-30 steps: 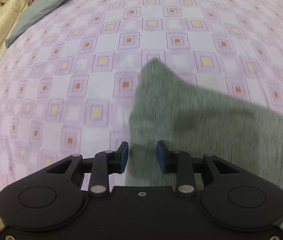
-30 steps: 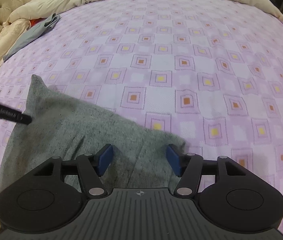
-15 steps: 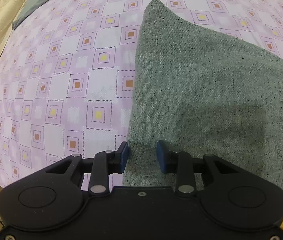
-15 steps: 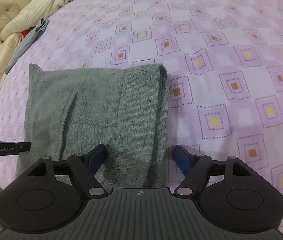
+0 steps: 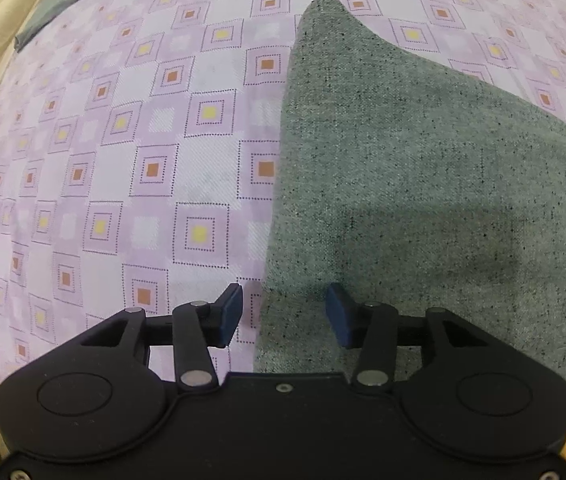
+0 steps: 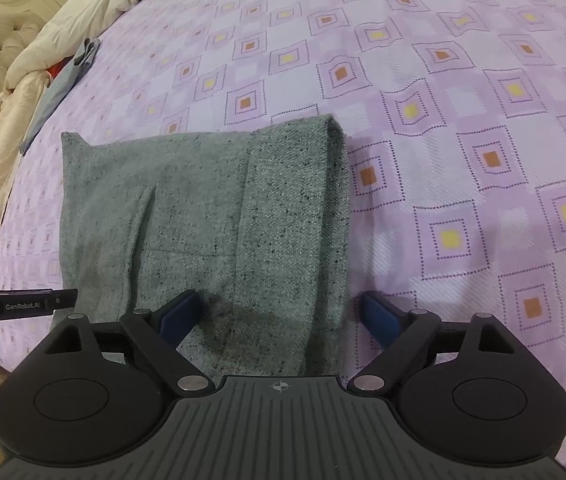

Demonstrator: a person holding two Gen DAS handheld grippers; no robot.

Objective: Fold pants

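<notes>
The pants (image 6: 219,216) are laid folded into a flat rectangle on the bed (image 6: 463,128), at centre frame. Both hand-held grippers, left (image 5: 283,316) and right (image 6: 283,316), have just been opened; each straddles a near corner, and nothing is gripped. The fold is judged released and complete.

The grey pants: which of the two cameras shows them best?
The right wrist view: the folded grey pants show nearly whole as a rectangle, with their far corners and side edges in sight. The left wrist view is too close: it shows one corner and the left edge of the pants, and the rest runs off frame.
</notes>
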